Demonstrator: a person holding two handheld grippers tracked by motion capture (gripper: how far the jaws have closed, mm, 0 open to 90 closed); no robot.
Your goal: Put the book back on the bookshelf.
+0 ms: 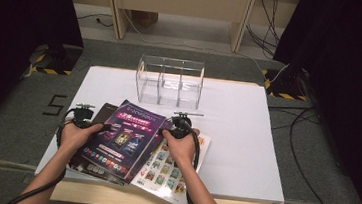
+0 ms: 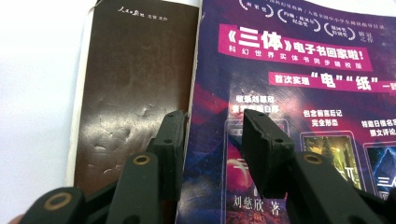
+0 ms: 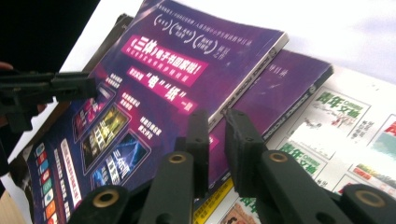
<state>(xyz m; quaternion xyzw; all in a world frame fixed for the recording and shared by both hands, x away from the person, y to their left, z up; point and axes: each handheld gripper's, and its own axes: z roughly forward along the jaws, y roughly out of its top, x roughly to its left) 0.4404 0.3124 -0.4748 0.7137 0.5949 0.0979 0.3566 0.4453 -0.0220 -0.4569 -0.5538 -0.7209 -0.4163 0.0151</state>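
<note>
A purple magazine [image 1: 125, 137] [image 2: 299, 93] [image 3: 163, 70] tops a fanned stack on the white board [image 1: 236, 137]. Under it lie a brown book [image 1: 104, 110] [image 2: 135, 84], a second purple magazine [image 3: 289, 88] and a white picture magazine [image 1: 172, 174] [image 3: 345, 121]. My left gripper [image 1: 106, 126] [image 2: 212, 116] is open at the top magazine's left edge, one jaw over the brown book's edge and the other over the purple cover. My right gripper [image 1: 164, 132] [image 3: 216, 116] is at its right edge, which looks slightly raised and runs into the narrow gap between the jaws. The left gripper [image 3: 70, 86] is also in the right gripper view.
A clear acrylic organiser [image 1: 170, 81] with three compartments stands at the back of the board. The wooden table edge [image 1: 159, 203] runs along the front, close to the stack. Cables [image 1: 308, 169] lie on the grey floor to the right.
</note>
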